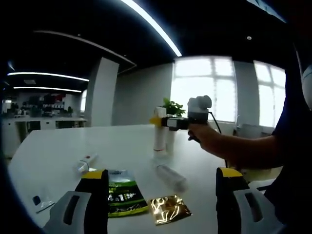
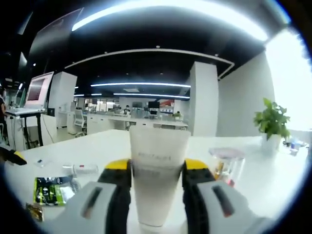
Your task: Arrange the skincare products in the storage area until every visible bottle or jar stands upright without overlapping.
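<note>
right gripper (image 2: 155, 183) is clamped on a white tube (image 2: 157, 170), standing it upright on the table (image 2: 273, 195) beside a clear jar (image 2: 227, 165). left gripper (image 1: 163, 195) hovers, jaws apart, over a green sachet (image 1: 123, 196) and gold sachet (image 1: 169, 209); a clear bottle (image 1: 170, 175) lies flat nearby.

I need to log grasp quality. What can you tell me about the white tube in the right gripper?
The white tube is frosted, translucent-looking plastic with faint grey lettering. It stands upright on the white table, wide end up, clamped between the right gripper's yellow-tipped black fingers, beside the lying clear bottle.
</note>
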Motion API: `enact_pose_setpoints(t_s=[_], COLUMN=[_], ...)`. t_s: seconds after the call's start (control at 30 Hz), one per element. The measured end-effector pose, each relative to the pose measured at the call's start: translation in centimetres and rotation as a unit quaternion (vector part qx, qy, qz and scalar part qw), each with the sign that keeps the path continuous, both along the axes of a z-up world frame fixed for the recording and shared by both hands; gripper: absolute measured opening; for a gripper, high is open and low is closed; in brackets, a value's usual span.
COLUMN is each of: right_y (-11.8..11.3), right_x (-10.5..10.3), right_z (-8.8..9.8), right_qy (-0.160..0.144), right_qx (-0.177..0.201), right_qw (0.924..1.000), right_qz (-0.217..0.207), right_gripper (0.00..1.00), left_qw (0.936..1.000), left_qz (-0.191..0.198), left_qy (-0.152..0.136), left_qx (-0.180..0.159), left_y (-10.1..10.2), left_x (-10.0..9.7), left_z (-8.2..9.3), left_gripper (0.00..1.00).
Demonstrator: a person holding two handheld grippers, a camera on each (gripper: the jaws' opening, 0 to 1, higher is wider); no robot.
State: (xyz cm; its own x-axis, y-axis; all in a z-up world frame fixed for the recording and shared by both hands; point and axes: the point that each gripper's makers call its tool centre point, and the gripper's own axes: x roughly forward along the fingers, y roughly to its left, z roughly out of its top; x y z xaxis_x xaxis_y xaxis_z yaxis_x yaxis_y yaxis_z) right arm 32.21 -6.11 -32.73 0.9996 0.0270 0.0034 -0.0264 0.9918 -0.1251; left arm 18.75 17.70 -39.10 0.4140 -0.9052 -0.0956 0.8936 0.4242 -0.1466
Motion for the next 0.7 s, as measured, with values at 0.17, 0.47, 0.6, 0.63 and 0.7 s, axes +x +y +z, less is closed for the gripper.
enact_pose_setpoints(t_s=[0.17, 0.47, 0.6, 0.63, 0.7], right_y=[0.2, 0.4, 0.6, 0.6, 0.7], right_x=[0.0, 0.1, -0.1, -0.2, -0.3], right_z=[-0.6, -3.1, -4.3, -4.6, -5.2], right_qy=[0.008, 0.038, 0.049, 0.051, 0.058], right_qx=[-0.005, -0.001, 0.002, 0.003, 0.004], right_qw=[1.0, 0.9993, 0.9988, 0.9987, 0.9983], right_qz=[0.0, -0.001, -0.001, 0.0, 0.0], right_gripper=[0.44, 0.45, 0.46, 0.46, 0.45], left_qw=[1.0, 0.9999, 0.9999, 0.9999, 0.9999], left_qz=[-0.003, -0.009, -0.009, -0.01, -0.01], left_qy=[0.002, 0.004, 0.004, 0.004, 0.004], left_qx=[0.007, 0.008, 0.01, 0.011, 0.012], left_y=[-0.1, -0.6, -0.8, -0.8, -0.9], left_x=[-0.2, -0.5, -0.5, -0.5, -0.5], left_z=[-0.4, -0.3, -0.3, -0.4, -0.5], left_gripper=[0.92, 0.92, 0.91, 0.91, 0.91])
